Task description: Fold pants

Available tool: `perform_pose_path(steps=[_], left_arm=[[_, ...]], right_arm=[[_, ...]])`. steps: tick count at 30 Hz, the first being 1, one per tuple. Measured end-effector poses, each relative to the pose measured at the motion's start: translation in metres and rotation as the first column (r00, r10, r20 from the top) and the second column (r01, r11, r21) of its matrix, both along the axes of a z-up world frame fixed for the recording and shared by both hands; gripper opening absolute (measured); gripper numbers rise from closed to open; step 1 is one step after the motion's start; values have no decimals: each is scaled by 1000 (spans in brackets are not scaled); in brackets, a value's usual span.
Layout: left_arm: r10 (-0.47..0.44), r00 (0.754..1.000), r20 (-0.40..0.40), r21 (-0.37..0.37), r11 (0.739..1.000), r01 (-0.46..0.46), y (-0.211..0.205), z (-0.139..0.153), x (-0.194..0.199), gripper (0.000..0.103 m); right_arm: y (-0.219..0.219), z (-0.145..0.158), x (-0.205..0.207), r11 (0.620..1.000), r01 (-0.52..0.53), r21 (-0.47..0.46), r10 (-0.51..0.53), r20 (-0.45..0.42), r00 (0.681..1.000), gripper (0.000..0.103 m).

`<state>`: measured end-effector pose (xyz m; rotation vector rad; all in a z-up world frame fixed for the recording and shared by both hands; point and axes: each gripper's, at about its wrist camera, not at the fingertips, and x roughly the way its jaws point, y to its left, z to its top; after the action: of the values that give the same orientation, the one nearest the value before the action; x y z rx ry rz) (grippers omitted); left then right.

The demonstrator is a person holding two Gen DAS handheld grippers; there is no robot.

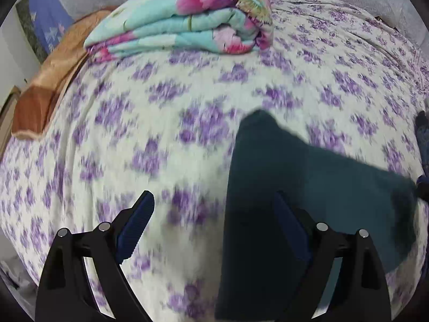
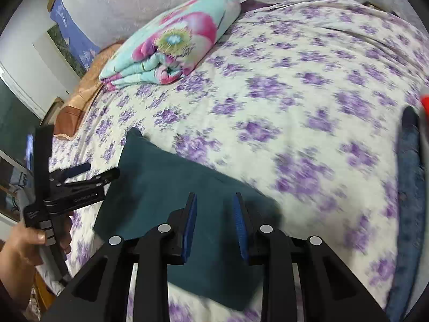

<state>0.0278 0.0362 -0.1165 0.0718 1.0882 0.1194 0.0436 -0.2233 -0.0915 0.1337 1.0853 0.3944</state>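
Dark teal pants (image 1: 289,193) lie folded flat on the purple-flowered bedsheet (image 1: 161,123); they also show in the right wrist view (image 2: 171,198). My left gripper (image 1: 214,201) is open wide above the pants' left edge, its right finger over the cloth and its left finger over the sheet; it also shows in the right wrist view (image 2: 100,171) at the pants' left side. My right gripper (image 2: 214,201) is open with a narrow gap, empty, just above the pants' near right part.
A folded turquoise and pink floral blanket (image 1: 187,18) lies at the head of the bed, with an orange-brown cover (image 1: 45,88) left of it. Blue jeans (image 2: 409,187) lie at the right edge. A white wall stands behind the bed.
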Motion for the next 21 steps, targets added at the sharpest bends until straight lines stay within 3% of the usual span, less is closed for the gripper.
perform_pose_path(steps=[3, 6, 7, 9, 11, 12, 13, 14, 16, 18, 20, 21], left_arm=[[35, 999, -21, 46, 998, -34, 0, -11, 30, 88], [88, 994, -68, 67, 994, -84, 12, -34, 51, 99], [114, 990, -77, 30, 993, -112, 17, -33, 54, 99], [134, 986, -97, 12, 991, -134, 17, -25, 55, 99], [72, 997, -28, 50, 996, -70, 11, -2, 42, 98], [52, 999, -5, 44, 998, -52, 11, 5, 34, 98], [49, 999, 11, 14, 999, -49, 14, 13, 21, 98], [52, 998, 20, -22, 998, -51, 15, 16, 11, 98], [28, 1000, 10, -62, 998, -27, 8, 11, -8, 98], [-17, 999, -40, -54, 998, 14, -2, -2, -16, 98], [-20, 996, -92, -36, 999, 17, -2, -26, -28, 99], [-8, 993, -121, -22, 1000, 5, 3, -40, -33, 99]], right_arm=[[18, -33, 20, 1000, 19, -20, -21, -118, 993, 26], [0, -52, 17, 993, 61, -98, -68, -77, 995, 9], [-16, -58, 12, 996, 72, -61, -75, -45, 996, 0], [-33, -54, 1, 994, 107, 32, -104, -76, 992, 1], [-40, -37, -13, 993, 103, 50, -100, -68, 993, 7], [-42, -25, -23, 994, 94, 56, -92, -37, 995, 20], [-41, -12, -39, 996, 71, 62, -72, 14, 997, 43], [-39, -6, -50, 997, 57, 42, -59, 51, 997, 51], [-28, -6, -71, 1000, 23, -11, -22, 97, 995, 56], [-19, -37, -77, 998, -34, -45, 34, -7, 999, 56], [-25, -64, -80, 989, -18, -144, 8, -66, 998, 59], [-39, -74, -81, 996, 13, -92, -22, -103, 994, 62]])
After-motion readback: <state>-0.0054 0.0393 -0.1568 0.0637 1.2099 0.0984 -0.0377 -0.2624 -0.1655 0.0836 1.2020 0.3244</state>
